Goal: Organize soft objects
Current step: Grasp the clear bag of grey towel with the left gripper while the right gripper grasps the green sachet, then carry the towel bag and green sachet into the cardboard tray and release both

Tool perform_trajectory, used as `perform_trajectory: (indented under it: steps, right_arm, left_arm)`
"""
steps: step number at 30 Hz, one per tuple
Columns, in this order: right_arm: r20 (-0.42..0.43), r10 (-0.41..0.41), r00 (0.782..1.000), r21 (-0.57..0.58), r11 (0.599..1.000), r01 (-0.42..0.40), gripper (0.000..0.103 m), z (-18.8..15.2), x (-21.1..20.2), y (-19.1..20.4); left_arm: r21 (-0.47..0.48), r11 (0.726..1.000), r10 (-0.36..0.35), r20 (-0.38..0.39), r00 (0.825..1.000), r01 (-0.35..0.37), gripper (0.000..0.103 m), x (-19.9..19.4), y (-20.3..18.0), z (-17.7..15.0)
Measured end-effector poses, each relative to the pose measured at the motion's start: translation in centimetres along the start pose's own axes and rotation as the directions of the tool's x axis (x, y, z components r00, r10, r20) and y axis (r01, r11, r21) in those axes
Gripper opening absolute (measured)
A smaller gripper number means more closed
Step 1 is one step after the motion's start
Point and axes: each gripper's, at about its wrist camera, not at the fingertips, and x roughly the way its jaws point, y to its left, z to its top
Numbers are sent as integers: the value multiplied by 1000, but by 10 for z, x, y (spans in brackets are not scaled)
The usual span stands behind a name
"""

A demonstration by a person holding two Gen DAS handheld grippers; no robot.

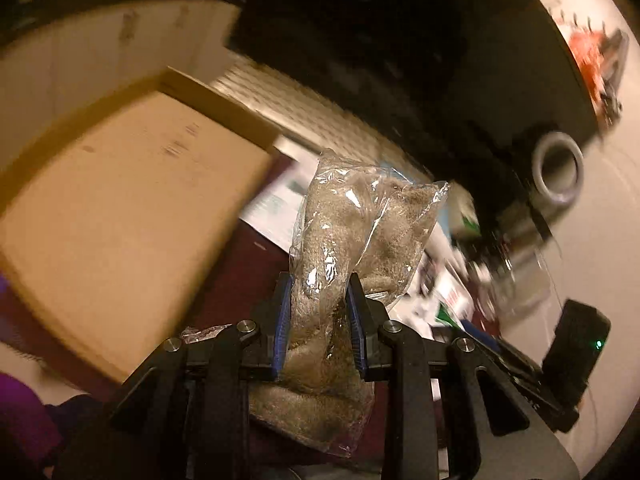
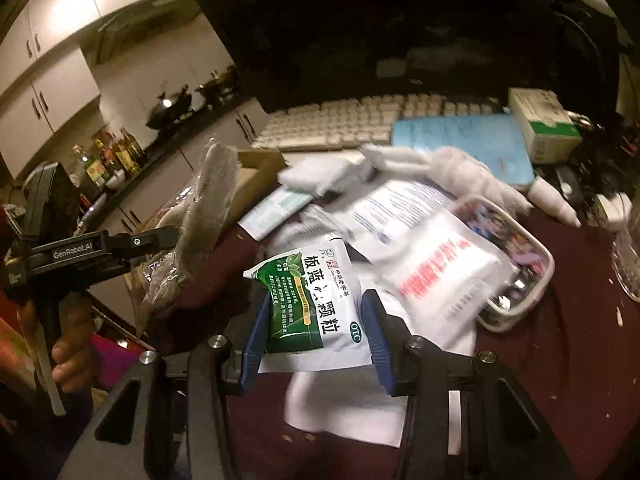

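We pinch the bagged grey cloth (image 1: pixel 340 248) in our left hand-held gripper (image 1: pixel 318 280), lifting it beside the cardboard box (image 1: pixel 132 216) for sorting; our right hand-held gripper (image 2: pixel 314 312) clamps the green-and-white sachet (image 2: pixel 312 300).

The left gripper (image 1: pixel 320 304) tilts downward, its blue-padded fingers (image 1: pixel 283 312) clamped. The right gripper (image 2: pixel 316 332) also tilts down, its fingers (image 2: pixel 256 340) pinching partway. A hand (image 2: pixel 74 340) grips the left handle.

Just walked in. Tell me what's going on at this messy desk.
A person is sorting soft packets with a pair of tongs in each hand. The left tongs are clamped on a grey fuzzy cloth in a clear plastic bag, held up near a cardboard box. The right tongs grip a green-and-white medicine sachet above the maroon tabletop, where papers, a keyboard and other packets lie scattered.
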Motion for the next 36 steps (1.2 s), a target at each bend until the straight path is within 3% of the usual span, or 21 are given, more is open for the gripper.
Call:
perform_trajectory:
  steps: [5,9,13,17,23,32,36]
  right_arm:
    - [-4,75,997,-27,997,-75,46,22,25,33]
    - [-34,138,990,-57,989,-140,46,49,66,74]
    - [-75,152,986,-78,984,-157,45,69,111,119]
    - [-132,146,980,-108,981,-161,45,78,159,155]
    - [-203,36,978,-212,974,-80,45,57,196,177]
    - [-228,-16,973,-307,950,-57,45,36,174,167]
    - [-230,4,973,-310,948,-77,45,36,169,160]
  left_arm:
    - [-58,994,96,92,991,-91,25,-29,24,10]
    - [-127,972,214,156,964,-195,25,-42,54,23]
    - [-191,950,283,180,942,-249,25,-43,92,31]
    - [-269,929,304,157,940,-255,25,-37,129,37]
    - [-295,918,313,125,941,-266,25,-24,153,39]
    - [-256,930,296,91,951,-265,25,-16,133,32]
    - [-229,922,337,72,939,-313,25,-4,126,31]
